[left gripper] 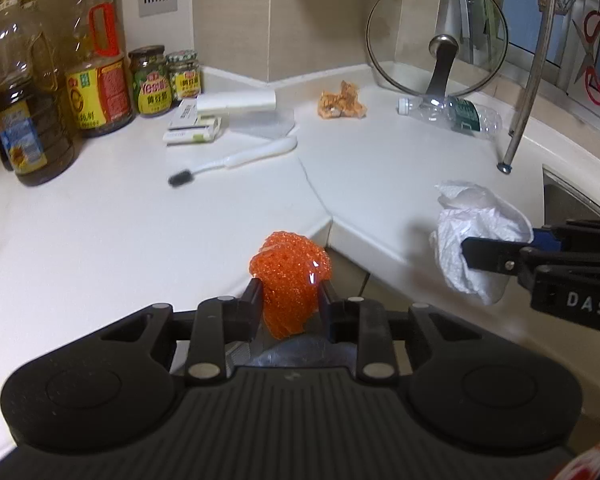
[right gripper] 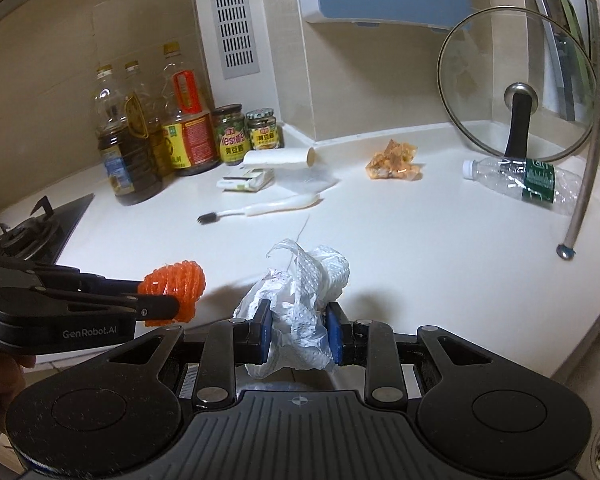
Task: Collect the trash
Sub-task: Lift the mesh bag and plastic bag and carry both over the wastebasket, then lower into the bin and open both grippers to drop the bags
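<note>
Two pieces of trash are already held off the white counter (right gripper: 400,260): the left gripper (left gripper: 290,294) clamps one orange mesh wad (left gripper: 290,276), and the right gripper (right gripper: 300,320) pinches one crumpled white paper towel (right gripper: 300,304). Two more pieces lie on the counter farther back: one crumpled orange wrapper (right gripper: 394,162) and one empty plastic bottle (right gripper: 524,180) on its side beneath one glass lid (right gripper: 516,84). Nearer the left stand three oil bottles (right gripper: 128,140), two jars (right gripper: 244,132) and one toothbrush (right gripper: 260,208).
</note>
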Demonstrator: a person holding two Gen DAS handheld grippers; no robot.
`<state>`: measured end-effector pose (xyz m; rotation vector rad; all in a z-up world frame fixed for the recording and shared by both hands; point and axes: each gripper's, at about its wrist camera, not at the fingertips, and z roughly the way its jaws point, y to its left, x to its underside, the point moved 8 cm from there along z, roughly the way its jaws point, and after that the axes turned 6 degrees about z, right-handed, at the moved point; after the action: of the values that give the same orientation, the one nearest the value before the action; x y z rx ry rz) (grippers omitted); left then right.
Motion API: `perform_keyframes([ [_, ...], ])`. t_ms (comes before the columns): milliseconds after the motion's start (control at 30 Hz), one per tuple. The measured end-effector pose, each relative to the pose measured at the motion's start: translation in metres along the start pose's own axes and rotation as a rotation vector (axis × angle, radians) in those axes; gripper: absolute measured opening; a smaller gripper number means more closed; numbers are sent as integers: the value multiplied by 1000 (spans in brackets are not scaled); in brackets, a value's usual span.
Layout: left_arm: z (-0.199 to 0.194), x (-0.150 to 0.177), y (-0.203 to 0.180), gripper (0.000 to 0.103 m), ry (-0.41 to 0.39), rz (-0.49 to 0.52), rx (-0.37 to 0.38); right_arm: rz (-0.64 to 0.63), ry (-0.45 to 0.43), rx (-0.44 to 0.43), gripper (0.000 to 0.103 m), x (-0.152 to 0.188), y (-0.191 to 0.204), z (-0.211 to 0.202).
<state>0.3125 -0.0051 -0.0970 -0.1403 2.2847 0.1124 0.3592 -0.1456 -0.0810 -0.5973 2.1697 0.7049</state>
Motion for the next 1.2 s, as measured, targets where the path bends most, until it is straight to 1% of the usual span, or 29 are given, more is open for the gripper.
perform_keyframes([
  [167,-3,20,-2,26,25,-9,3,0,14,3,28,17,6,-13],
  [300,-1,39,-3,26,61,-33,-6,-16,45,-18,28,32,10,-15],
  [500,12,81,0,26,149,-100,-31,-62,136,-79,28,67,18,-2],
  [633,26,111,-1,26,214,-127,-42,-79,214,-95,28,102,15,16],
  [767,39,135,-2,26,257,-141,-43,-113,291,-94,28,141,9,40],
  [867,50,149,-2,26,284,-167,-40,-123,331,-85,28,163,1,58],
  [1033,73,163,-3,26,316,-184,-46,-148,359,-68,28,179,-9,87],
  [1133,87,166,-6,26,319,-183,-41,-168,352,-61,29,183,-12,105],
  [1200,97,165,-6,26,316,-178,-37,-193,328,-54,29,183,-12,115],
])
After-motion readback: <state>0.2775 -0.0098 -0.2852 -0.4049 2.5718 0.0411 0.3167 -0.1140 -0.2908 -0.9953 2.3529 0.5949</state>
